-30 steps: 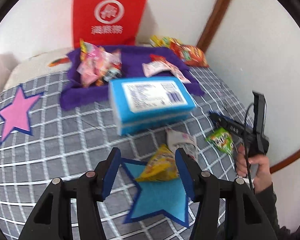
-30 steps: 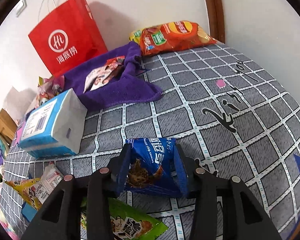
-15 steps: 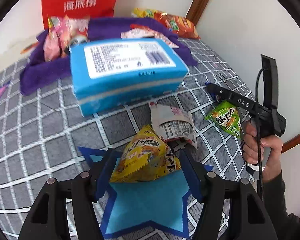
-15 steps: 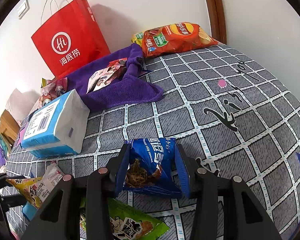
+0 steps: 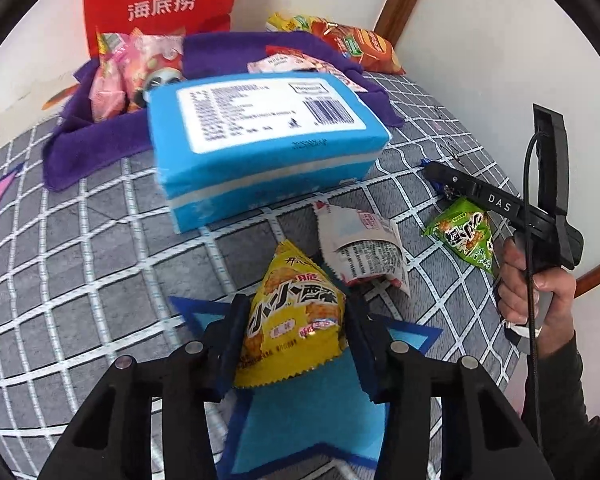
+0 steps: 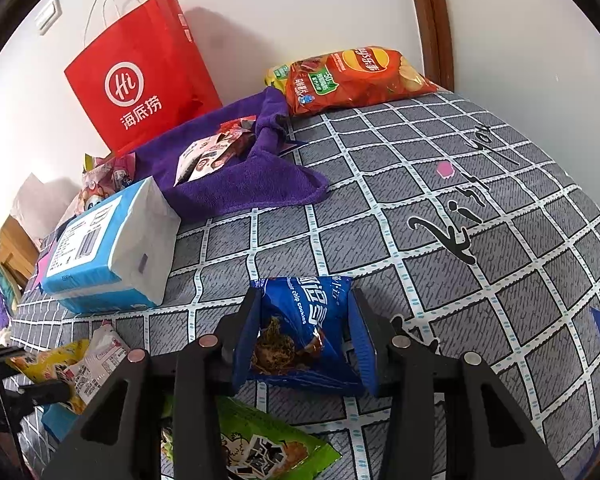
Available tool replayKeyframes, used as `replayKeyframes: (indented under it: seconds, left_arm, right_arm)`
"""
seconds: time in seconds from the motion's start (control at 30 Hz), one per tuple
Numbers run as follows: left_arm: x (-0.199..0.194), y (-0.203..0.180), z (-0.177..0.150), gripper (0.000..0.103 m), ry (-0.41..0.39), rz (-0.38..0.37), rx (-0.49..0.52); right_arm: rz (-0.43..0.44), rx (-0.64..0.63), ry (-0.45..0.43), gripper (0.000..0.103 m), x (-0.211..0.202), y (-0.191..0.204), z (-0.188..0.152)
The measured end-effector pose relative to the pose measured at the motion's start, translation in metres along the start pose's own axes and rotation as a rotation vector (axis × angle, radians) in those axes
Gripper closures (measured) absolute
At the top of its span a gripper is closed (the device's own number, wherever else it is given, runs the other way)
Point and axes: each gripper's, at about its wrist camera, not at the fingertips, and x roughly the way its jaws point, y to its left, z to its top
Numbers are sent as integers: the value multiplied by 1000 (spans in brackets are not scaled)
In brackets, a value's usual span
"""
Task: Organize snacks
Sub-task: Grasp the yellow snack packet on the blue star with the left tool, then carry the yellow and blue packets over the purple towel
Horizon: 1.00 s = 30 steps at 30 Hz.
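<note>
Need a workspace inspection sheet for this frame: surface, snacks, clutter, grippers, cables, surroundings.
Surface: grey checked cover with felt stars; blue star under the left gripper.
Job's things: yellow packet, blue cookie packet, green packet, white packet, chips bag, pink snacks on the purple towel.
Clutter: tissue pack, red bag.
Grippers: left gripper has just closed onto the yellow packet; right gripper shut on the blue cookie packet.
Cables: black cable on the right gripper's handle.
Surroundings: white walls, wooden trim.

I read a white "Hi" roundel on the red paper bag (image 6: 140, 80). Below it, well forward, the blue packet (image 6: 304, 328) reads "chip cookies". To its left, my other tool (image 5: 500, 204) carries "DAS".
</note>
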Motion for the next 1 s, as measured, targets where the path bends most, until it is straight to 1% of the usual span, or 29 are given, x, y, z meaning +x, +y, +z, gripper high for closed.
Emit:
replayKeyframes:
  seconds: [0.07,0.13,0.23,0.37,0.5,0.63,0.83,1.0]
  left_arm:
    - [-10,8,-2,58,-9,5,-7]
    - [-17,15,-3,58,-18,10,-16]
    - [-30,26,-2,58,-40,23,-38]
    - [-48,41,7,58,-76,17,-76]
    - [-67,53,25,58,-118,27,-103]
    - [-86,62,49,58,-169,52,-113]
    - [-97,71,87,58,-224,70,-132]
    - [-95,82,116,58,-248,59,-188]
  right_arm:
    - [-21,-14,-24,61,-9,6,3]
    - [3,-15,-26,61,-16,12,10]
    - [1,-31,-33,61,-29,23,22]
    - [7,-54,-37,61,-43,41,41]
    - [2,-84,-49,61,-55,62,63]
    - [9,-101,-51,61,-63,83,90]
    - [83,-105,-59,61,-64,108,138]
    - [126,-132,-80,61,-56,128,173]
